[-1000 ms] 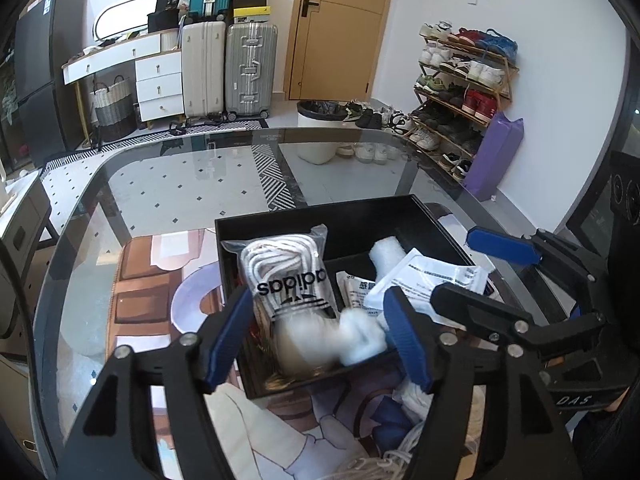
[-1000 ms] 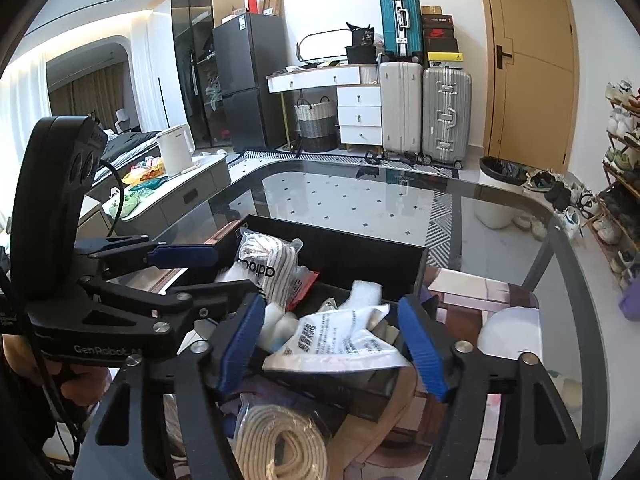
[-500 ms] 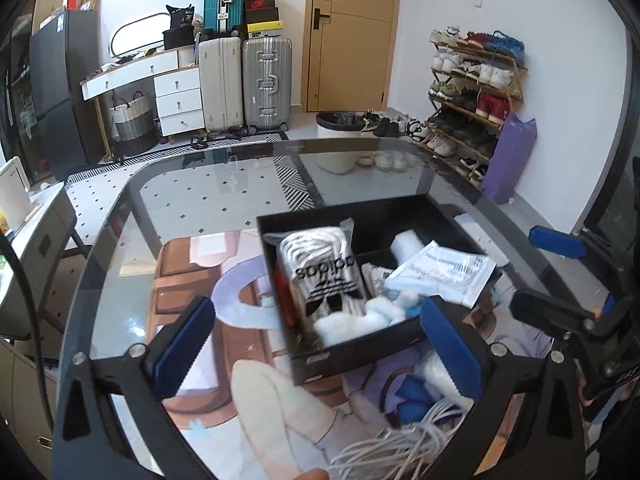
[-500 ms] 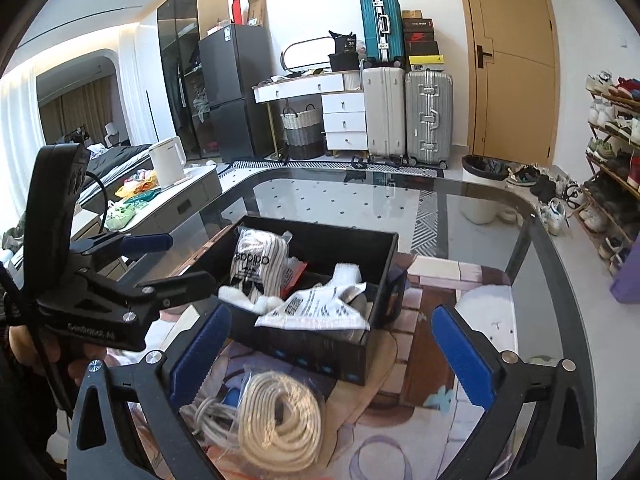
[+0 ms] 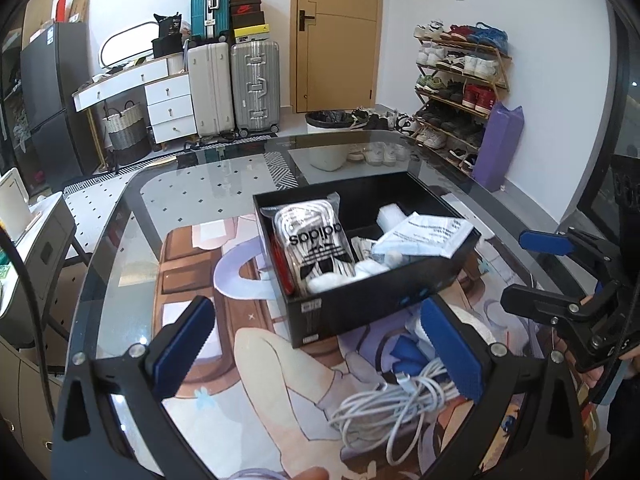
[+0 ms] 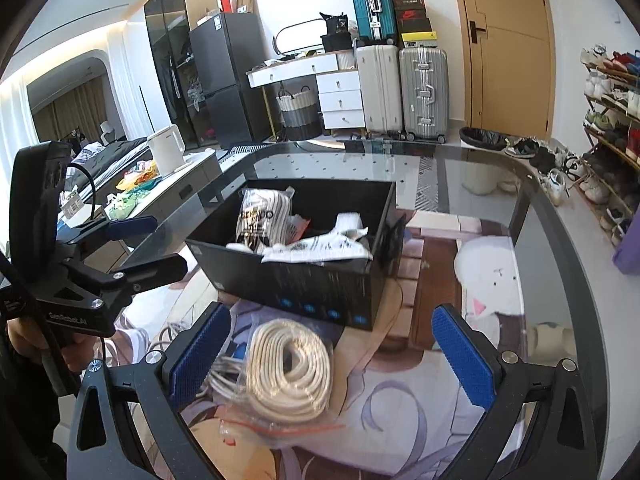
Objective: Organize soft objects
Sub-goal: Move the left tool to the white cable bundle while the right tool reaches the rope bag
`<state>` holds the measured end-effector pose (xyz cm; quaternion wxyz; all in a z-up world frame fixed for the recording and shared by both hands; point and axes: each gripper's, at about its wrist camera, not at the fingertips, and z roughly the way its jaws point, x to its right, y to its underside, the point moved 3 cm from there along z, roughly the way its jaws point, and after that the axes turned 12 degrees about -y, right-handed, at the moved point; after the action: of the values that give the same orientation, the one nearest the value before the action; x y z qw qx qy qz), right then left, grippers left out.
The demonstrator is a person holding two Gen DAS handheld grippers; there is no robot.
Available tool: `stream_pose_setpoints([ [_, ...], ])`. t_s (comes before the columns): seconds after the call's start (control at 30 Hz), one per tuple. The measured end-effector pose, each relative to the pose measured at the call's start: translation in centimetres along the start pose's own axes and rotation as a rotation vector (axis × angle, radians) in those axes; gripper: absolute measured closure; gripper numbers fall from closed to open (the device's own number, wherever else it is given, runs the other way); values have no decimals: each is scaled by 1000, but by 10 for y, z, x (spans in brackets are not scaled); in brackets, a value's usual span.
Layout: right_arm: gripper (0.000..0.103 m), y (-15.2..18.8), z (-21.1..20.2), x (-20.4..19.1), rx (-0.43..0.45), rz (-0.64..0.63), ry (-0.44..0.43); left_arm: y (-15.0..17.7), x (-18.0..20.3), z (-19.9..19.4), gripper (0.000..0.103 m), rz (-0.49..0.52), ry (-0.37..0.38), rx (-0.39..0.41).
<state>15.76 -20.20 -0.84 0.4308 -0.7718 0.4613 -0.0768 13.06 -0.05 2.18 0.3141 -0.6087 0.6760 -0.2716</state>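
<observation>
left gripper [image 5: 316,344]: jaws wide, just opened, nothing between them
right gripper [image 6: 332,352]: same, wide and empty
bagged rope coil [image 6: 288,372]: near the black box [image 6: 320,288]; probably light, squishy, slippery bag; I'd pinch across the coil

One black rectangular cardboard box [image 5: 362,300]. Inside it: one clear striped-print bag [image 5: 316,246], one white flat printed pouch [image 5: 426,234]. On the table: one cream rope coil [image 6: 290,368], one white cable bundle [image 5: 394,402]. Three upright suitcases.

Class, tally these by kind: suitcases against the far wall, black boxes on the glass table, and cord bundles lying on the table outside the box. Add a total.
Suitcases: 3
Black boxes: 1
Cord bundles: 2
Total: 6
</observation>
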Motion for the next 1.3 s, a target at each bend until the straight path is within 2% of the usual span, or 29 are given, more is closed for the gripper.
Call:
stream_pose_setpoints([
  [0.5, 1, 15, 6, -4, -39, 32, -34, 24, 5, 2, 0, 6, -5, -49],
  [1.3, 1, 26, 18, -12, -89, 49, -65, 43, 9, -2, 0, 21, 14, -65],
])
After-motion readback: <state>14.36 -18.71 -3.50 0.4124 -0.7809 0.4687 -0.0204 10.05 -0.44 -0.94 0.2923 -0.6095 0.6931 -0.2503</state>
